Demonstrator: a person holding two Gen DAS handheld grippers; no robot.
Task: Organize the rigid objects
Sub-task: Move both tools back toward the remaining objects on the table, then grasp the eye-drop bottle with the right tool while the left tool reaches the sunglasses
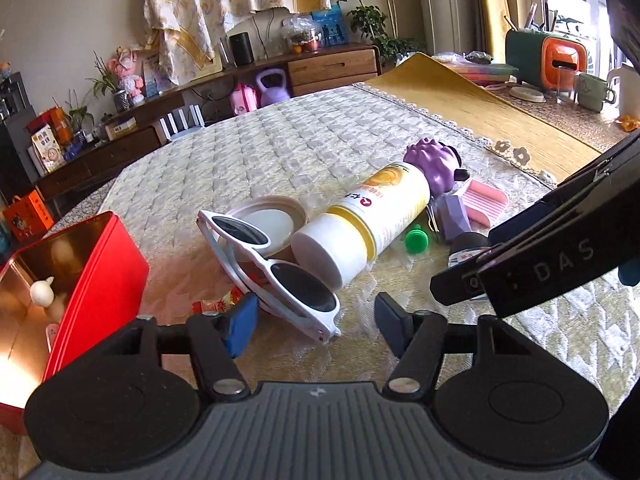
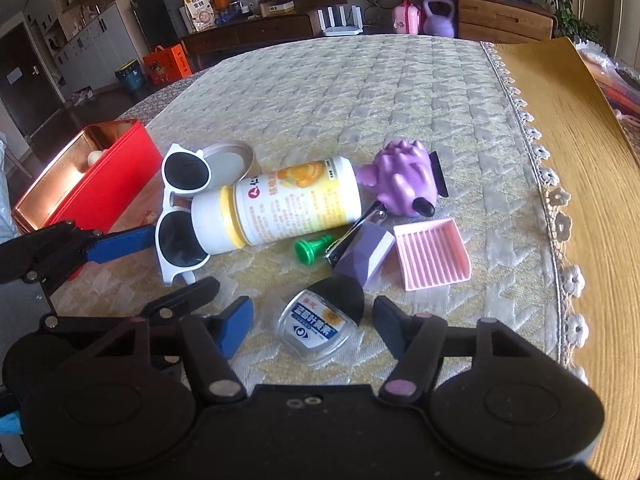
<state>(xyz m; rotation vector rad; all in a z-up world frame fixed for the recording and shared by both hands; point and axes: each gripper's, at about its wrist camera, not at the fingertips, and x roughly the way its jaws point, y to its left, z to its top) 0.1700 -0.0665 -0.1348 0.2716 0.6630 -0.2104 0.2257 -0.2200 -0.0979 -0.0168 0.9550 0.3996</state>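
White sunglasses [image 1: 280, 276] lie on the quilted cloth against a toppled white and yellow bottle [image 1: 380, 216]. My left gripper [image 1: 318, 328] is open around their near lens; the blue pad is at the frame and the dark pad stands apart. A small clear bottle with a black cap [image 2: 320, 320] lies between the fingers of my right gripper [image 2: 315, 326], which is open, with narrow gaps on both sides. An open red tin [image 2: 100, 184] with a small white figure inside sits at the left.
Around the yellow bottle [image 2: 280, 204] lie a round lid [image 2: 228, 160], a purple spiky toy [image 2: 400, 176], a green peg [image 2: 312, 250], a lilac block with a nail clipper [image 2: 364, 256] and a pink ridged tray [image 2: 432, 256]. A yellow mat [image 2: 560, 140] lies to the right.
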